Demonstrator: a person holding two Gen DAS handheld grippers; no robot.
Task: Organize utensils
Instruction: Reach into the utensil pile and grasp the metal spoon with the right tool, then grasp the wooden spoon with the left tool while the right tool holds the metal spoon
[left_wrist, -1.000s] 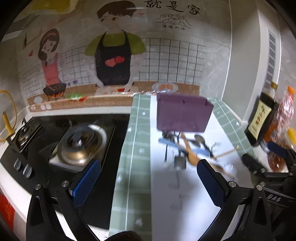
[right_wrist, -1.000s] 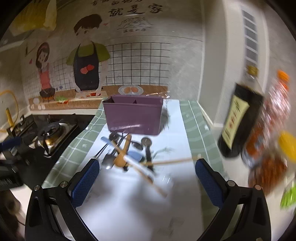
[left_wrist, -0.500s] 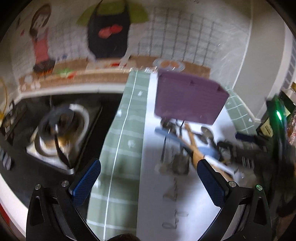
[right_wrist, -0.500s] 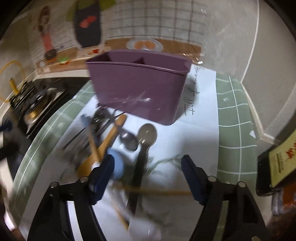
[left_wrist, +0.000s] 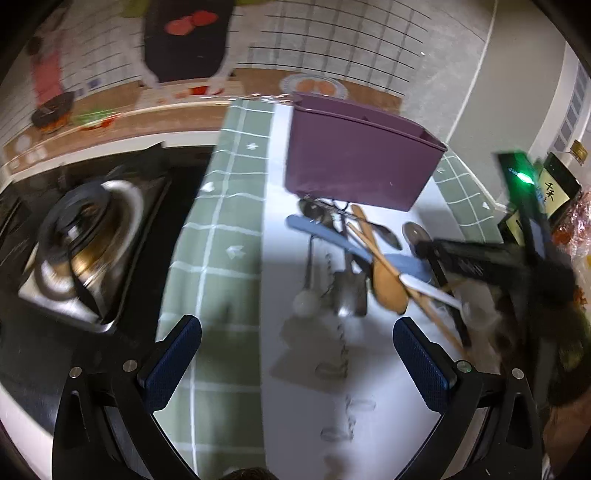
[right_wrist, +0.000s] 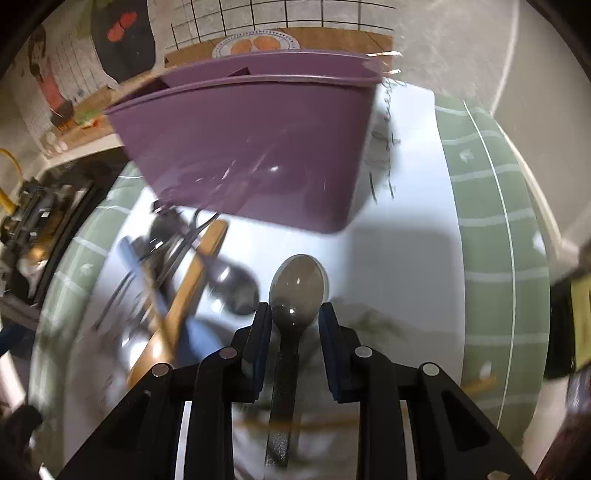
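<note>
Since 1.0 s ago, right gripper has dropped from above the pile to the grey spoon; fingers now narrowed either side of its neck, apparently not quite touching (blurred). Spoon lies on the white paper, just in front of the purple caddy, beside the wooden spoon. Left gripper spread wide, holding nothing, over the green mat.

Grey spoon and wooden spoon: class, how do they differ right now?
The grey spoon lies alone between the right gripper's narrowed jaws; the wooden spoon sits untouched in the pile. The grey spoon has a dark handle; the wooden spoon is tan throughout. Both lie before the purple bin.
</note>
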